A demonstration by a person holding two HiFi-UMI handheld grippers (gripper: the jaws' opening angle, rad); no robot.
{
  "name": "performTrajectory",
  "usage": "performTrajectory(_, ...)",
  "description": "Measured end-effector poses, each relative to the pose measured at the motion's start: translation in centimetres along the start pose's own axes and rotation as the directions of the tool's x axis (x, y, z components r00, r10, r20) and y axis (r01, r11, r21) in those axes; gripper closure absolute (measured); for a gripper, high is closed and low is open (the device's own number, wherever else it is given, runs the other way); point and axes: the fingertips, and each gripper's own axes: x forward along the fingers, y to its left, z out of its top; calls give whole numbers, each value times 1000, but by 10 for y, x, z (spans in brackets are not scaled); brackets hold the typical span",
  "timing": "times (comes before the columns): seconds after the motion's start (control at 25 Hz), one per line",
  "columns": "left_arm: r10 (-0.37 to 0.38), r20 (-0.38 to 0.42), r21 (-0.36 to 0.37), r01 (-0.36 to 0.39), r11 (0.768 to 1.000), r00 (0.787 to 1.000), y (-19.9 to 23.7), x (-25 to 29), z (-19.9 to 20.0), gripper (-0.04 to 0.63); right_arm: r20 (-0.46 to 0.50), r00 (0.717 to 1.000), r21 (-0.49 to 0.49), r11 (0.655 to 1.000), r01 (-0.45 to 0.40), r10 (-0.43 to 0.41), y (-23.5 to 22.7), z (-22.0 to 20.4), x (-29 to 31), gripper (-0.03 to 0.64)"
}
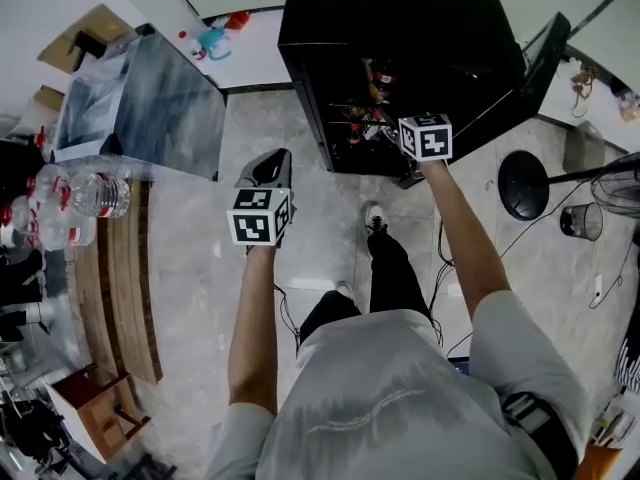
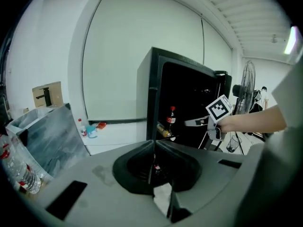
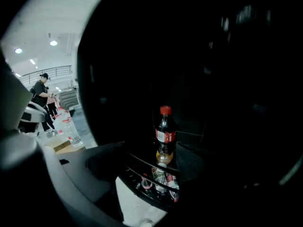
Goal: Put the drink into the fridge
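Standing upright on a wire shelf (image 3: 147, 162) inside the fridge (image 1: 400, 28), the cola bottle (image 3: 164, 135) with its red cap is the only thing in there that shows clearly. The rest of the inside is almost black, and its walls and upper shelves cannot be made out. The right gripper (image 2: 189, 122) reaches to the open front of the fridge with its jaws apart. In the right gripper view the bottle appears in the gap between them but further in, and neither jaw touches it. Lower down, a few smaller bottles (image 3: 162, 179) lie on their sides; their labels are too dim to read. In the head view the fridge contents are only small red and pale spots, and the jaws of the right gripper are lost in the dark opening past its marker cube (image 1: 425, 136).

The left gripper (image 1: 268, 168) is nearer to the person's body, apart from the fridge, over the grey floor (image 1: 320, 238). Its jaws are closed together with nothing between them. Water bottles (image 1: 95, 196) are grouped at the left edge of the head view, partly cut off by the frame, just below a grey container (image 1: 140, 98); what they rest on is hard to tell. A standing fan (image 2: 246, 86) is near the fridge, its lower part behind the person's arm (image 2: 255, 122).
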Motion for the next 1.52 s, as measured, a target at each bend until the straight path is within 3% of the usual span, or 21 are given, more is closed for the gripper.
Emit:
performTrajectory(0.28,-50,74,32,48,998,996,-30,-62,39,580,110,993,-147,988,49,-33,29,36,-119,373)
performTrajectory(0.72,-127,213,195,85,977,969,-73,-136,88,580,255,965,-280,952,127,-53,74,88,-273,518)
performTrajectory(0.88,-144,251,231,85,969,957,-86,-157,104,580,288,957,-327,935,139,-42,89,101,-324,617)
performTrajectory(1.08,-173,320,253,92,963,932,-102,-185,130,580,305,948,-369,908,200,-85,99,107,-371,617)
performTrajectory(1.28,-183,354,289,79,954,917,-119,-206,151,580,354,932,-320,926,201,-80,101,121,-413,617)
performTrajectory(1.52,-206,408,314,75,947,889,-133,-232,168,581,382,916,-315,914,256,-125,105,130,-449,617)
